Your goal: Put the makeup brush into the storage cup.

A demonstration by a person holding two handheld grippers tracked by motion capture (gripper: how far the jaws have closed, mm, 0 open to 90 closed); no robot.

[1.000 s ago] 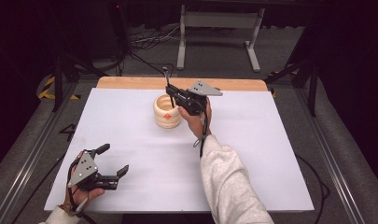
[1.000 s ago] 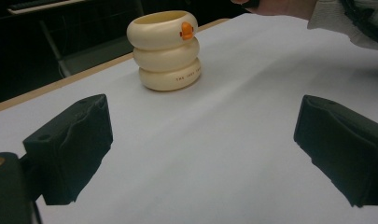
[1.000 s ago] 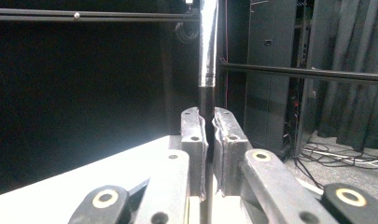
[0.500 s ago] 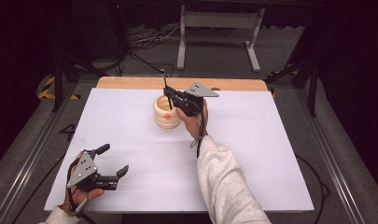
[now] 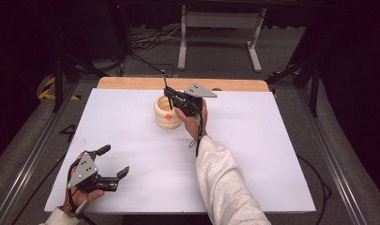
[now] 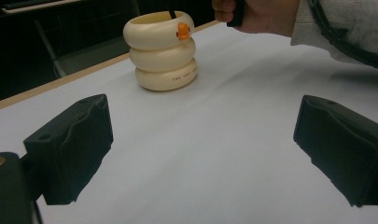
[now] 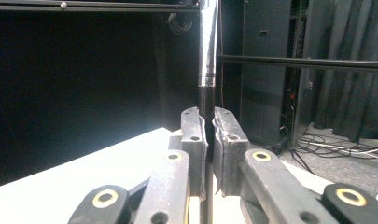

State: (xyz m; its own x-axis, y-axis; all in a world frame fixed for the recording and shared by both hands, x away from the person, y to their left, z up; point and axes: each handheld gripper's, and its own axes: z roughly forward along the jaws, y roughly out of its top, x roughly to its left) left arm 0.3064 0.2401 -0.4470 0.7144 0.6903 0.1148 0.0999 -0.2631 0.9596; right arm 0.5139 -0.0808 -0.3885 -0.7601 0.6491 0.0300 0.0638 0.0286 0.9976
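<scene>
A cream holder [image 5: 166, 113] made of three stacked rings stands upright at the table's far middle, with a small orange figure [image 6: 182, 30] on its rim. My right gripper [image 5: 171, 96] hovers just right of the holder's mouth, shut on a thin black and silver rod [image 7: 208, 46]. The rod [image 5: 166, 84] stands nearly upright, and its lower end dips into the holder [image 6: 161, 50]. My left gripper [image 5: 113, 161] rests near the table's front left corner, jaws wide open with nothing between them [image 6: 200, 135].
White sheet [image 5: 253, 154] covers the table, and a wooden strip [image 5: 131, 83] runs along its far edge. Beyond the table stand a metal frame [image 5: 218, 21] and floor cables [image 5: 145, 40]. Rails flank both sides.
The right hand has shifted slightly left over the holder, and the rod now stands more upright. The left gripper has not moved.
</scene>
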